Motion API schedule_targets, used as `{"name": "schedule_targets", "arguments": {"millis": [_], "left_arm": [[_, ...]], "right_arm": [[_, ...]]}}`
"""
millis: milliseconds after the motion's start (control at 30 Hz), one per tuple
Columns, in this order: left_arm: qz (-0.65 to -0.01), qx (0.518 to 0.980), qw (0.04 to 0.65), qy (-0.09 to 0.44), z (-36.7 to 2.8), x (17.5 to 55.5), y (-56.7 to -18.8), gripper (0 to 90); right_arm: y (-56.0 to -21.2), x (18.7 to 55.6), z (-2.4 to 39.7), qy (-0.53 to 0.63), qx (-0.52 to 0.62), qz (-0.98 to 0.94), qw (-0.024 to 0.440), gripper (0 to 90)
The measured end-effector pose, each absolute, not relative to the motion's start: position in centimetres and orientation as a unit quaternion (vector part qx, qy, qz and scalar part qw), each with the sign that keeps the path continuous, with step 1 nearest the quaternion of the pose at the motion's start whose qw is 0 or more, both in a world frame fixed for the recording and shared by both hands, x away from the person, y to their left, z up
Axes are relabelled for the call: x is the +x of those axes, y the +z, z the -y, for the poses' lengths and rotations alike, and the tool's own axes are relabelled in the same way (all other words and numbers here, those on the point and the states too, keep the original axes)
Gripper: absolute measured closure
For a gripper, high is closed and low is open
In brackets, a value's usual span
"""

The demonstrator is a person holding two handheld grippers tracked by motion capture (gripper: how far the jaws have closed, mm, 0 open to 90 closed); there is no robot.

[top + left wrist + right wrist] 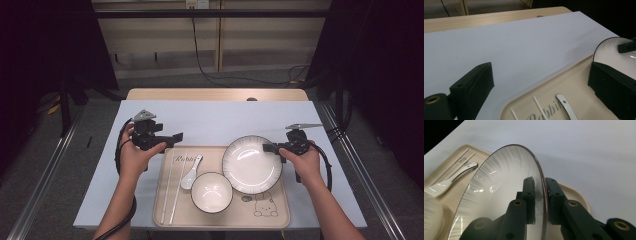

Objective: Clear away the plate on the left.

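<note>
Your right tongs (539, 195) are clamped on the plate (499, 195) rim, one jaw on each face, a detail the high view blurs. Your left tongs (539, 85) gape empty over the bench (511, 50), the tray (574, 85) corner just below them.

Far half of table (215, 117) bare, free passage. Tray (280, 212) near edge crowded: plate (250, 167), bowl (211, 192), spoon (190, 175), chopsticks (170, 192) block.
</note>
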State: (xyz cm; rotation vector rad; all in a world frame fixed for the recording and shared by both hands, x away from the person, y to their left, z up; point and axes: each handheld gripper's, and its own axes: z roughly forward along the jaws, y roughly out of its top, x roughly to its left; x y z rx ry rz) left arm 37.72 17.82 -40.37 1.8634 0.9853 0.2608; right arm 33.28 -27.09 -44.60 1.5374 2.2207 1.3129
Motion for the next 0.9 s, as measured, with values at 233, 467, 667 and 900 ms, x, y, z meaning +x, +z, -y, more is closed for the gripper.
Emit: {"name": "schedule_targets", "arguments": {"millis": [233,467,667,900], "left_arm": [[-0.401,0.77,0.485,0.104,-17.8,37.81,-40.44,6.5],[-0.403,0.769,0.485,0.106,-17.84,37.84,-40.51,6.4],[-0.403,0.769,0.484,0.107,-17.82,37.83,-40.51,6.4],[-0.402,0.77,0.485,0.106,-17.94,37.87,-40.48,6.4]], "right_arm": [[-45.16,33.23,27.19,0.432,0.514,-0.739,0.062,79.7],[-45.24,33.24,26.93,0.425,0.508,-0.746,0.065,80.0],[-45.58,33.1,26.67,0.417,0.505,-0.753,0.061,80.2],[-45.67,32.95,26.76,0.414,0.506,-0.754,0.064,81.1]]}}
